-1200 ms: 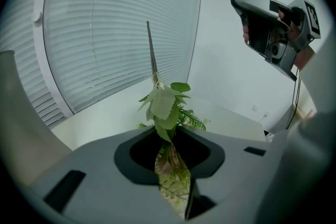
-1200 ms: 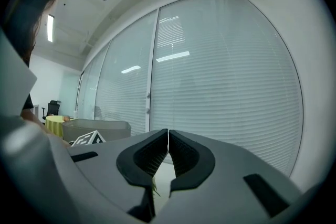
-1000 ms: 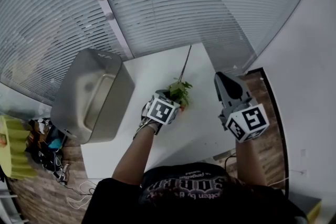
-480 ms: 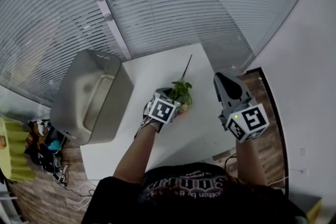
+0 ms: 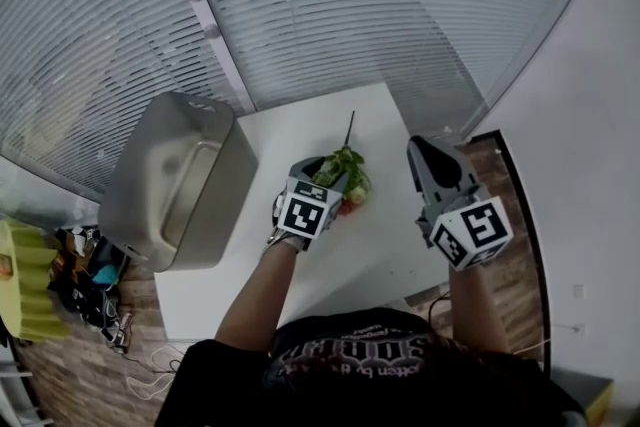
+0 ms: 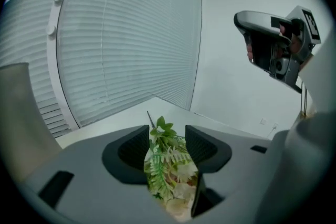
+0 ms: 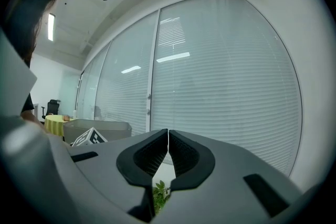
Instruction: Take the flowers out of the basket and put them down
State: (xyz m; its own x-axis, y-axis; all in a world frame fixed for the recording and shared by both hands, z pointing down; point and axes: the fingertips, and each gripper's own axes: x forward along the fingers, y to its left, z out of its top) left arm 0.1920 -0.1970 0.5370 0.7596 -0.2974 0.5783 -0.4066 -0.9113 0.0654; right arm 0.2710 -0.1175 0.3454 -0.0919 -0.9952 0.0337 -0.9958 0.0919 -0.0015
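A small bunch of flowers (image 5: pixel 347 183) with green leaves, pale blooms and a thin dark stem lies on the white table (image 5: pixel 300 130). My left gripper (image 5: pixel 333 173) hangs just over the bunch, pointing down at it. Its jaws have just been opening and now stand apart on either side of the flowers (image 6: pixel 168 168) without pressing them. My right gripper (image 5: pixel 424 151) is held level to the right of the bunch, shut with nothing in it. In the right gripper view (image 7: pixel 168 140) the jaws meet, and the leaves (image 7: pixel 160 194) show below them. The grey basket (image 5: pixel 180 180) stands at the table's left.
Window blinds (image 5: pixel 350 5) run behind the table's far edge. A white wall (image 5: pixel 590 165) and wooden floor (image 5: pixel 510 245) lie to the right. Clutter and a yellow object (image 5: pixel 25 285) sit on the floor at lower left.
The left gripper's jaws have spread apart from the flower bunch and the gripper has lifted a little. The stem now shows shorter beyond the gripper. The right gripper has stayed still.
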